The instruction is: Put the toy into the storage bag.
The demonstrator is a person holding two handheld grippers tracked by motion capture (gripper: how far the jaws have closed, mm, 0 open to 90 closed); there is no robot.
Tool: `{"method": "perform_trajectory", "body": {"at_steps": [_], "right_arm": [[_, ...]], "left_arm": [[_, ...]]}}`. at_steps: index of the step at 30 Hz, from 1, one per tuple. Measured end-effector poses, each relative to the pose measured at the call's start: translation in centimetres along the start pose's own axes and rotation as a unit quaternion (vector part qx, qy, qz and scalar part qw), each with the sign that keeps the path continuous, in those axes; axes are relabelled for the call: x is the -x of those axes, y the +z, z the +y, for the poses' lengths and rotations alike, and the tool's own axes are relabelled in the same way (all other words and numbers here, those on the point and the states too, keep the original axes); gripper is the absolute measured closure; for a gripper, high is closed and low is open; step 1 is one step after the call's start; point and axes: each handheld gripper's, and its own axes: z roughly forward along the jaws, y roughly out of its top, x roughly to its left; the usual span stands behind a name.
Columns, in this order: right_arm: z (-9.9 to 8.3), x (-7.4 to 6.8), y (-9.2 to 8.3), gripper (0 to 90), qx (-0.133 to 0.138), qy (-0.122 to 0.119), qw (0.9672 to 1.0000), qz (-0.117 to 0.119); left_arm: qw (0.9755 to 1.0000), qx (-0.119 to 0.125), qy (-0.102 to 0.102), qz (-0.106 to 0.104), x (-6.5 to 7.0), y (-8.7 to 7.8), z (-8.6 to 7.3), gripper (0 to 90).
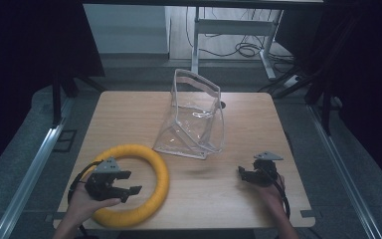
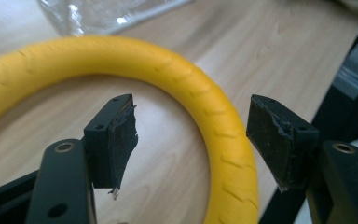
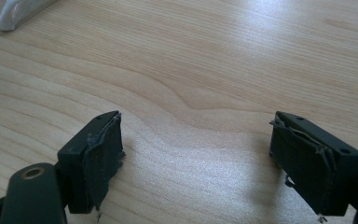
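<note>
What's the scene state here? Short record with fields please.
surface: wooden table
ring: yellow ring flat on the table, near left
bag: clear bag upright at centre, mouth open
left gripper: open, jaws astride the ring's right side, pads not pressing
right gripper: open, over bare wood, nothing between jaws
ring and bag: apart

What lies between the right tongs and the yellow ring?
Bare wooden table, going by the high view: nothing sits between the right tongs and the yellow ring. The clear bag stands farther back.
</note>
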Motion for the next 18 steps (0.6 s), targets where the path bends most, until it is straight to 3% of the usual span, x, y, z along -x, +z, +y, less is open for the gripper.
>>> {"method": "perform_trajectory", "body": {"at_steps": [4,5,9,10,15,18], "right_arm": [[0.0,0.0,0.0,17.2,-0.001,0.0,1.0,-0.001],[0.0,0.0,0.0,17.3,-0.001,0.0,1.0,-0.001],[0.0,0.0,0.0,17.5,0.0,0.001,1.0,-0.002],[0.0,0.0,0.0,17.6,0.0,0.001,1.0,-0.002],[0.0,0.0,0.0,17.8,0.0,0.002,1.0,-0.002],[0.0,0.0,0.0,17.9,0.0,0.002,1.0,-0.003]], "left_arm": [[0.9995,-0.029,0.008,-0.009,0.3,0.6,-0.5,33.0],[0.9986,-0.051,0.01,-0.006,0.6,1.3,-1.0,33.0],[0.9969,-0.076,0.012,-0.011,0.8,2.1,-1.7,32.3],[0.9955,-0.093,0.015,-0.011,1.2,2.6,-2.2,32.3],[0.9938,-0.108,0.022,-0.019,1.7,2.7,-2.5,32.8],[0.9893,-0.138,0.04,-0.021,2.5,2.7,-2.7,33.1]]}}
